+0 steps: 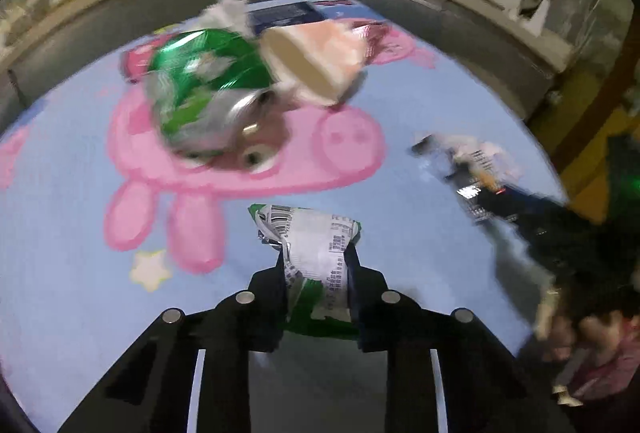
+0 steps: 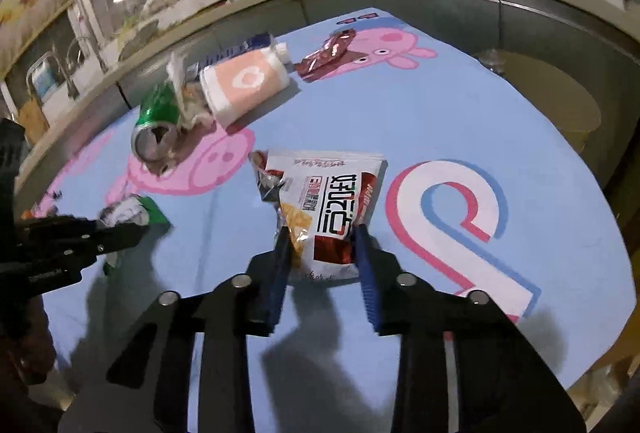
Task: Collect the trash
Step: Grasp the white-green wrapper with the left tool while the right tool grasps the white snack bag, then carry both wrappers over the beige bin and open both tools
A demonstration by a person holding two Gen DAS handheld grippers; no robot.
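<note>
Kitchen tabletop under a blue cartoon cloth (image 2: 420,121), trash scattered, 2 pieces gripped.

Left gripper (image 1: 318,265) was clenched on a crumpled green-and-white wrapper (image 1: 312,253), and the right gripper (image 2: 320,245) pinched the near end of a red-and-white snack bag (image 2: 332,209); each piece seemed taken by its nearest edge, probably so it could be lifted clear of the cloth. Farther back lay 1 crushed green can (image 2: 154,121) touching a peach-and-white bottle (image 2: 244,85), with a shiny red wrapper (image 2: 328,53) beyond, all judged not yet collected. No bin was visible.
</note>
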